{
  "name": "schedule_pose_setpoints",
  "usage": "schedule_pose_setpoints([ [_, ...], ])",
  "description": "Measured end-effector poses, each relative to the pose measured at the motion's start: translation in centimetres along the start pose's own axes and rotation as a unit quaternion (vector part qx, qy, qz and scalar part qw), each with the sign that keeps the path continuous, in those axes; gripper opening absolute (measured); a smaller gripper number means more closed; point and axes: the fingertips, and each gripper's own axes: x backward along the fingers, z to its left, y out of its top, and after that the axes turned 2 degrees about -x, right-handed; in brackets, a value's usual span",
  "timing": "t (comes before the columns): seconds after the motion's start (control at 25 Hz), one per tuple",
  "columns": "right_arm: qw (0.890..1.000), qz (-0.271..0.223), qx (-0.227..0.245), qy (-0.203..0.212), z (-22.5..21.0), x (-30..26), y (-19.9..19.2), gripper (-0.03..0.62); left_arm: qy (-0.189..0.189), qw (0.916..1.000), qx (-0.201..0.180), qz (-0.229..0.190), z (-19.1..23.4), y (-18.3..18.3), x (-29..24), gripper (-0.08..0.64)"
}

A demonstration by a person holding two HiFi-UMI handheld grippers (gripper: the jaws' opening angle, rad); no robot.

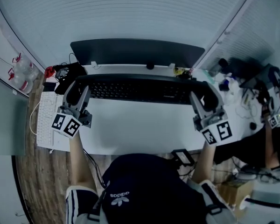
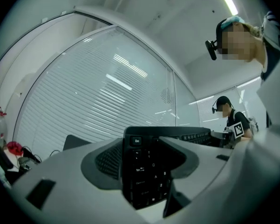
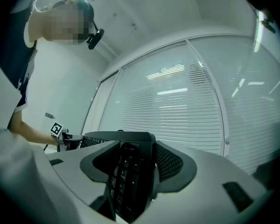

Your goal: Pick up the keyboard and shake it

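A long black keyboard (image 1: pixel 139 88) hangs in the air above the white desk (image 1: pixel 140 129), tilted with its keys facing me. My left gripper (image 1: pixel 76 92) is shut on its left end, and the Esc corner of the keyboard (image 2: pixel 147 169) sits clamped between the jaws in the left gripper view. My right gripper (image 1: pixel 201 97) is shut on the right end, where the number-pad end of the keyboard (image 3: pixel 130 176) fills the jaws in the right gripper view. Both gripper views point upward at blinds and ceiling.
A dark monitor (image 1: pixel 136 52) stands just behind the keyboard. A white keyboard (image 1: pixel 45 120) lies at the desk's left edge, with cables and a red item (image 1: pixel 49 72) behind it. Clutter and another person's arm (image 1: pixel 269 134) occupy the right side. Bottles (image 1: pixel 21 73) stand far left.
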Motion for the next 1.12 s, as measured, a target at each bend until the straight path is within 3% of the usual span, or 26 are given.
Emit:
schedule_pose_setpoints([
  [0.56, 0.996, 0.047, 0.058, 0.045, 0.7, -2.8, 0.3, 0.229, 0.033, 0.998, 0.052, -0.013, 0.8, -5.1, 2.1, 0.23],
  [1.0, 0.995, 0.011, 0.091, 0.049, 1.9, -4.1, 4.3, 0.229, 0.019, 0.9971, 0.072, -0.017, 1.3, -4.2, 1.0, 0.232],
  [1.12, 0.996, 0.007, 0.08, 0.044, 2.3, -3.7, 4.6, 0.229, 0.012, 0.9974, 0.07, -0.01, 1.3, -4.0, 0.9, 0.232],
])
